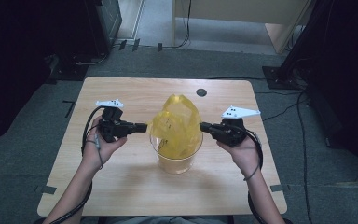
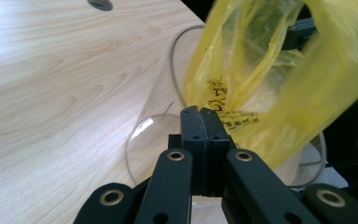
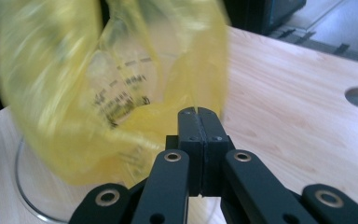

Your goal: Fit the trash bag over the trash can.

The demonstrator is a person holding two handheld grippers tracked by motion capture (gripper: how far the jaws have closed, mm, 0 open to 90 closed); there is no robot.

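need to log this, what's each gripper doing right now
Left gripper: jaws shut, pinching the edge of the yellow bag.
Right gripper: jaws shut at the bag's other edge; whether any film is caught cannot be told.

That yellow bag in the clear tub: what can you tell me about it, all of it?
The yellow bag is thin, see-through plastic film, crinkled, with dark print on one side. It stands bunched up out of a clear round container near the middle of the wooden table, its lower part tucked inside and its top rising above the rim. The left gripper and the right gripper meet its two sides with jaws shut, seemingly pinching the film, though the exact grip is hard to see.
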